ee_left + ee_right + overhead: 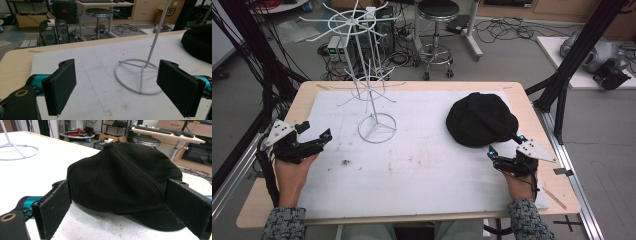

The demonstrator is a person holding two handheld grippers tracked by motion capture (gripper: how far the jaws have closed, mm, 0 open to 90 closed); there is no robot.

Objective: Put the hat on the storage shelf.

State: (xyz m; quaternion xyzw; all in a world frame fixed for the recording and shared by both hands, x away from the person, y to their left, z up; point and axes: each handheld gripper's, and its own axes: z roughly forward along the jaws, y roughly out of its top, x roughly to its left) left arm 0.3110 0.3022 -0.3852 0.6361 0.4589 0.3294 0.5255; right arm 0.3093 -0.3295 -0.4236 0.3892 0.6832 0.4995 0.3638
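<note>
A black cap (481, 119) lies crown up on the white mat at the right, its brim toward the person. My right gripper (506, 145) is open just in front of that brim; in the right gripper view the cap (125, 180) sits between and beyond the spread jaws (120, 210). A white wire hanger stand (371, 80) rises left of centre on a ring base (377, 128). My left gripper (316, 131) is open at the table's left, empty, facing the ring base (137, 77) and its pole; its own view shows the jaws (125, 87) wide apart.
The white mat (422, 165) covers most of the wooden table (302, 95). Black frame posts (572, 60) stand at the right edge. Behind the table are a stool (437, 30), computer boxes and floor cables. A small dark speck (345, 162) lies on the mat.
</note>
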